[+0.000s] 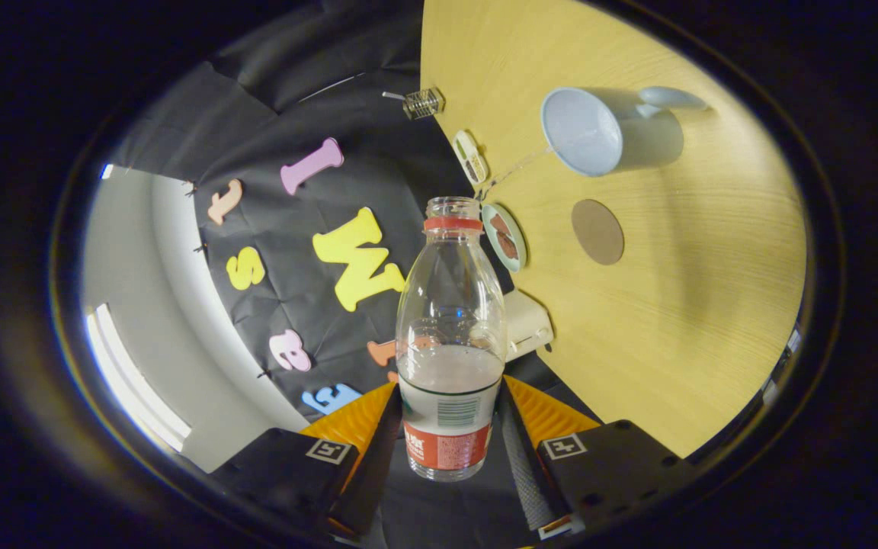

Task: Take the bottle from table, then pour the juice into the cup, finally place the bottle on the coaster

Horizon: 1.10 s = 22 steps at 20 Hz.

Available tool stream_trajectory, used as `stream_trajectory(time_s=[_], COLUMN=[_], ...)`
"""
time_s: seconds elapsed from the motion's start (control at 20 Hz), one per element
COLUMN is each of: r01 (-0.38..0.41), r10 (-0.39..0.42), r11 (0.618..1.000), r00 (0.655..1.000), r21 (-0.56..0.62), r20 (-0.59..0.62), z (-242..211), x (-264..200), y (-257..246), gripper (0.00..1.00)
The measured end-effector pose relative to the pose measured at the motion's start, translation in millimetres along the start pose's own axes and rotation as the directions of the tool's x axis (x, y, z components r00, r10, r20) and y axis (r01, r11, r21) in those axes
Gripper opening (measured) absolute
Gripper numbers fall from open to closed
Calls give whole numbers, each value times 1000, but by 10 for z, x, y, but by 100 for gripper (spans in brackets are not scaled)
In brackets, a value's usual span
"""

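The gripper [448,427] is tipped over on its side, so the table [683,335] looks like it stands up like a wall. The two fingers [378,435] are closed in tight on the bottle [450,343], one on each side of its lower part, near the label. The bottle is see-through and has no cap on top, just a red ring around its neck. It is lifted off the table and points straight ahead from the fingers. There is some pale juice in the bottom part of it.

Beyond the bottle top and off to one side, the light blue cup [599,130] stands on the yellow wood table. Its open mouth faces the camera. The round brown coaster [597,231] lies flat on the table, between the cup and the bottle. A small round dish [504,236] sits at the table's edge, just beside the bottle neck
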<state>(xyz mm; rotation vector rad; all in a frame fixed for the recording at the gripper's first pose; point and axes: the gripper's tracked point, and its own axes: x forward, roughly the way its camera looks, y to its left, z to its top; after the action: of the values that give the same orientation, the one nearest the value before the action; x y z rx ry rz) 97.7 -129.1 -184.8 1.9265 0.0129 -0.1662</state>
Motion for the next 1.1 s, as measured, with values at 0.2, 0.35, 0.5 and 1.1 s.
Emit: stream_trajectory(time_s=[0.2, 0.35, 0.5, 1.1], r01=[4, 5, 5, -6], r10=[-4, -6, -6, 3], r11=[1000, 999, 999, 997], r00=[1000, 1000, 1000, 999], r21=[19, 31, 46, 83], r20=[9, 21, 18, 34], z=[41, 76, 43, 125], x=[25, 23, 19, 91], y=[-9, -13, -35, 105], gripper=[76, 76, 76, 76])
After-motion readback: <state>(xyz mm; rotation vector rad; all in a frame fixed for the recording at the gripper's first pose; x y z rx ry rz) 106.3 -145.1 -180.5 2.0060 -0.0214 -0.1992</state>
